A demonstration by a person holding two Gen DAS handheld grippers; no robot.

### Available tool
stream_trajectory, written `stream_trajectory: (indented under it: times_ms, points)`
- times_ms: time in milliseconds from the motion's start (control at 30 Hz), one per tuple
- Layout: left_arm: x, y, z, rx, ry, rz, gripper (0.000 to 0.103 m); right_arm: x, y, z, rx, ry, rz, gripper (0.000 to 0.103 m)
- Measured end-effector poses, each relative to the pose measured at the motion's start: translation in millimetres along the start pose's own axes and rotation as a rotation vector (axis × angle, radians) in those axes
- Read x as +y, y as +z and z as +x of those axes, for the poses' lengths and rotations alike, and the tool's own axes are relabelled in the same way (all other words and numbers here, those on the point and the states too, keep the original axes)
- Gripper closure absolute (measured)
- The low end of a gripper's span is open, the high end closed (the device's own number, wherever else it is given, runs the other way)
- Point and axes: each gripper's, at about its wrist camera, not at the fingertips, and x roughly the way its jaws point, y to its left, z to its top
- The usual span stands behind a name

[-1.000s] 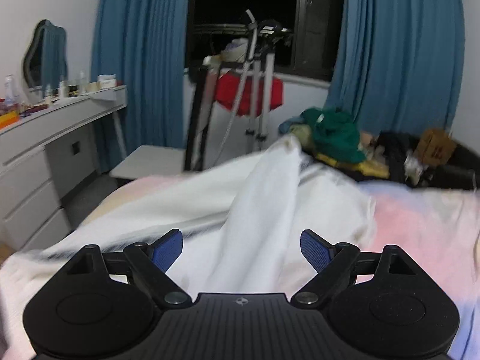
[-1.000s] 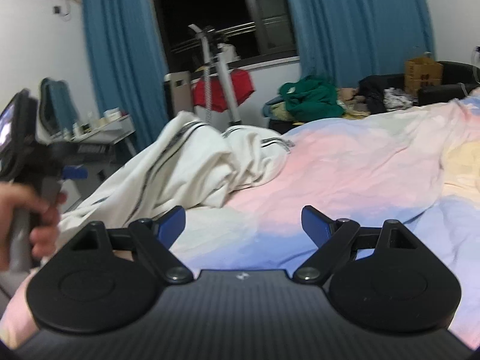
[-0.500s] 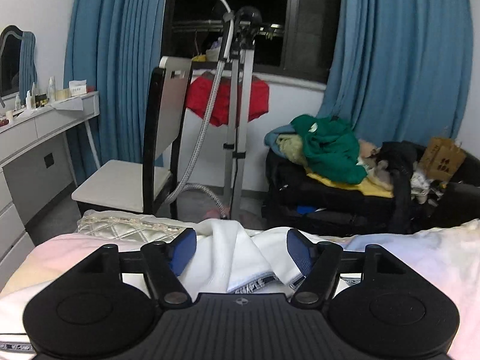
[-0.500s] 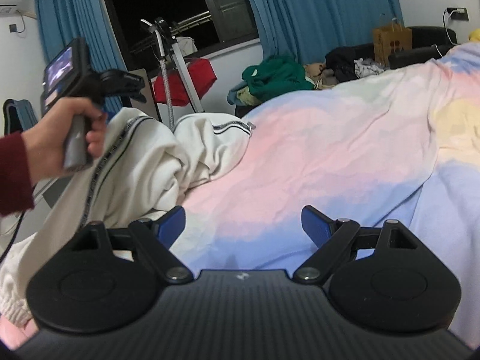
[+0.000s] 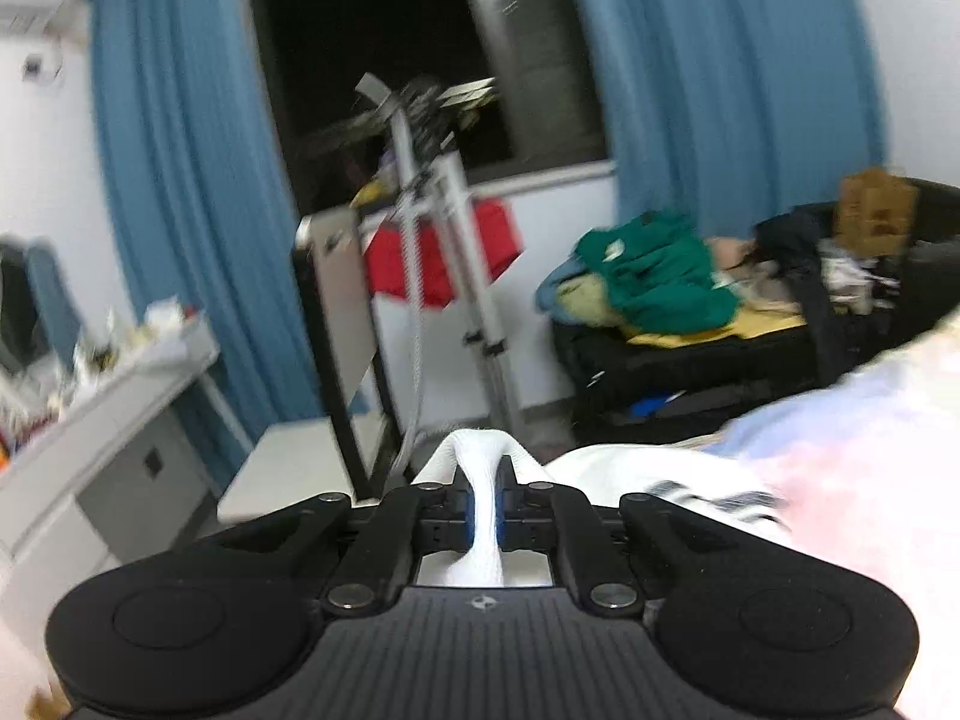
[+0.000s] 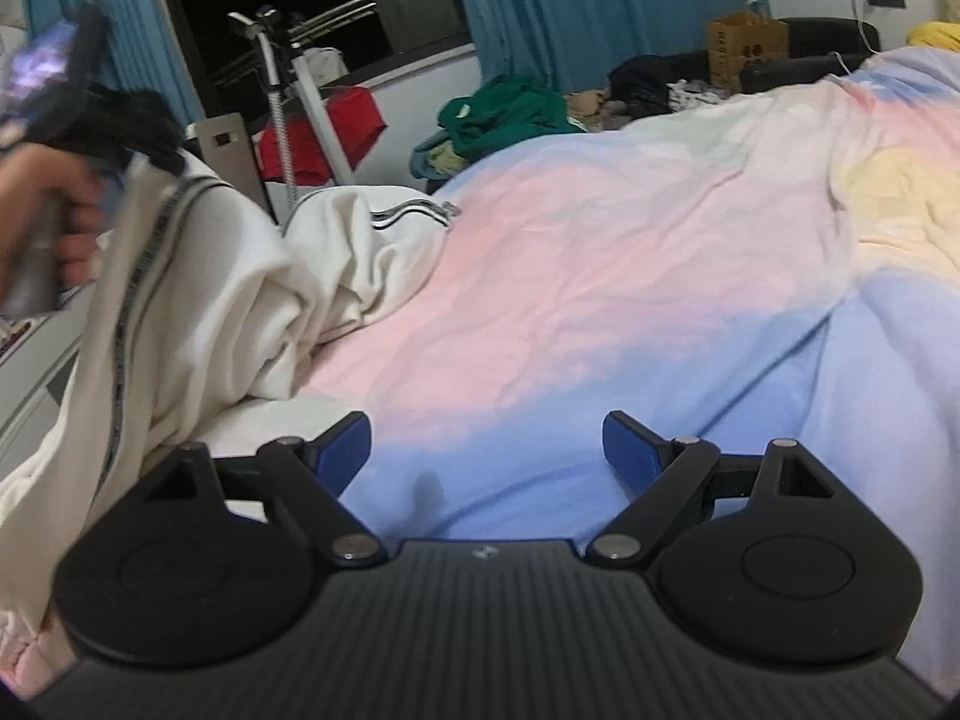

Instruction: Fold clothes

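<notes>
A white garment with dark striped trim [image 6: 252, 276] lies bunched at the left side of the bed. My left gripper [image 5: 486, 507] is shut on a fold of this garment [image 5: 483, 480] and holds it lifted; in the right wrist view the left gripper [image 6: 138, 144] sits at the garment's raised top edge, held by a hand [image 6: 54, 210]. My right gripper [image 6: 486, 450] is open and empty, low over the blue part of the bedspread, to the right of the garment.
A pastel pink, blue and yellow bedspread [image 6: 630, 252] covers the bed. Beyond the bed's far edge stand a chair [image 5: 336, 324], a white metal stand with red cloth [image 5: 444, 252], a clothes pile with a green garment [image 5: 654, 276] and a dresser [image 5: 102, 408] at left.
My left gripper has shut on the white garment's fold and lifted it, and its view has tilted. The right gripper stays open and has moved little.
</notes>
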Motion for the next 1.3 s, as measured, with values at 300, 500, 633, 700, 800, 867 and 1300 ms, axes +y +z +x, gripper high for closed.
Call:
stream_trajectory:
  times_ms: [300,500,633,700,800,867,1300]
  points:
    - [-35,-63,-181,-0.075,-0.259,0.1,0.098,-2,10,-27,-0.076,0.008,-0.003,0.017]
    - [-33,-165,-239,0.005,-0.31,-0.027,0.098,-18,21,-40,-0.078,0.087,0.085,0.017]
    - [-25,-218,-236,0.075,-0.298,-0.205,0.098,-32,25,-36,-0.012,0.215,0.206,0.017]
    - [-26,-223,-231,0.084,-0.31,-0.201,0.098,-35,26,-36,0.011,0.27,0.249,0.025]
    - [-27,-229,-222,0.12,-0.336,-0.208,0.098,-31,30,-35,0.016,0.314,0.261,0.035]
    - [-29,-234,-216,0.151,-0.355,-0.216,0.099,-29,37,-28,0.029,0.363,0.292,0.038]
    - [-41,-255,-178,0.307,-0.457,-0.279,0.099,30,160,112,0.12,0.366,0.248,0.036]
